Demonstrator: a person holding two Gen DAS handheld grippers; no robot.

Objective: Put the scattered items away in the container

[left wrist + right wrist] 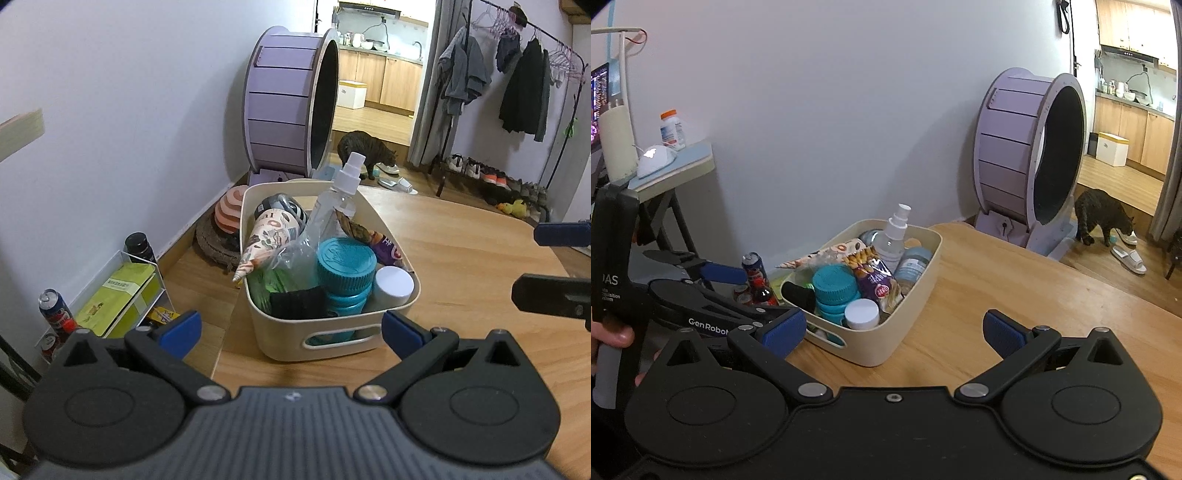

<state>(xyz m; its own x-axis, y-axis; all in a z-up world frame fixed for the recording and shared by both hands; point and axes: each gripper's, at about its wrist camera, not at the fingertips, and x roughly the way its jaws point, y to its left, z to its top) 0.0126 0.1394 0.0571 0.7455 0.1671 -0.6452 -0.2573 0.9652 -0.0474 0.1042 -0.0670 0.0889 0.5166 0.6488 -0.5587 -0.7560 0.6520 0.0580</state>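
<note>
A cream plastic container [280, 347] stands on the wooden table [461, 258], filled with items. Among them are a clear spray bottle [340, 192], a teal jar [345, 266], a white-capped bottle [394, 282], a patterned cone [269, 232] and a purple snack packet [879, 284]. My left gripper [291, 330] is open and empty, its fingers just short of the container's near end. My right gripper [892, 332] is also open and empty, right of the container [912, 295] above bare table. It shows at the right edge of the left wrist view [554, 264].
A purple cat wheel [284, 103] stands by the wall beyond the table, with a cat [365, 147] beside it. Left of the table, on the floor, are a wire rack [122, 295] with green packets and soda cans [55, 310]. A hand [613, 338] holds the left gripper's handle.
</note>
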